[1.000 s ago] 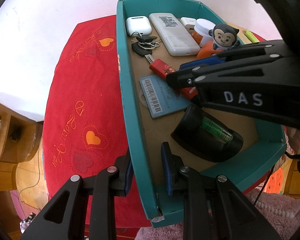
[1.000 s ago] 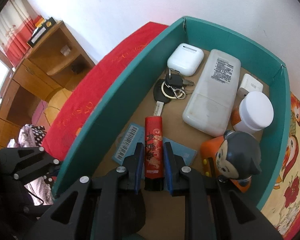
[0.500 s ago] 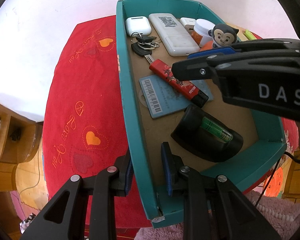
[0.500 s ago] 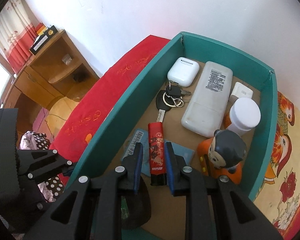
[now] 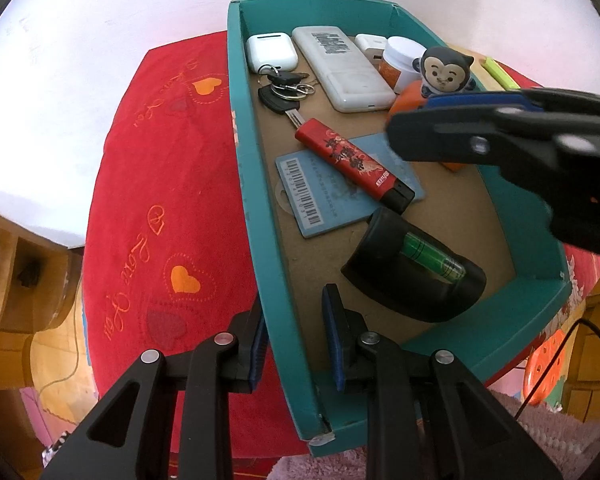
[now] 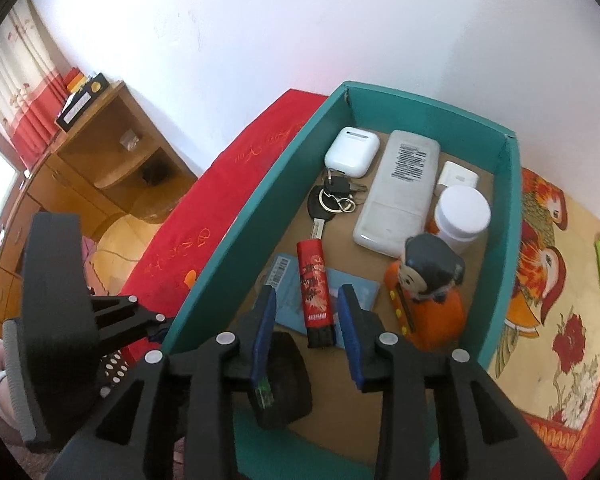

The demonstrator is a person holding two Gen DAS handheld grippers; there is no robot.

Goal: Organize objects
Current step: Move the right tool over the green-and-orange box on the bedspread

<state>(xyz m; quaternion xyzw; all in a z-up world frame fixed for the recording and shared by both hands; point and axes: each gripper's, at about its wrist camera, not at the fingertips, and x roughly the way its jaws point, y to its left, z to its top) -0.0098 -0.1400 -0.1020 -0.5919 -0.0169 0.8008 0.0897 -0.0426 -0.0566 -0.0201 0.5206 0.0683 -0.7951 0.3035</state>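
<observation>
Since a second ago my right gripper [image 6: 306, 324] has let go of the red lighter [image 6: 314, 280] and lifted clear; its jaws are opening, nothing pinched between them. Going left to right from the teal box [image 5: 244, 168]: my left gripper [image 5: 294, 340] stays clamped on the box's near left wall, and the lighter lies inside on the blue card [image 5: 324, 196], just below the keys [image 5: 282, 88]. I'd keep that wall steady and raise the right gripper straight out.

Behind your teal box, a white wall [image 6: 260, 32] fills the background; a wooden shelf unit [image 6: 112, 160] stands against it beyond the red heart-embroidered cloth [image 5: 160, 208], with red-banded curtains [image 6: 16, 92] at its far side and a pink fluffy rug [image 5: 560, 432] below the cloth's near edge.
</observation>
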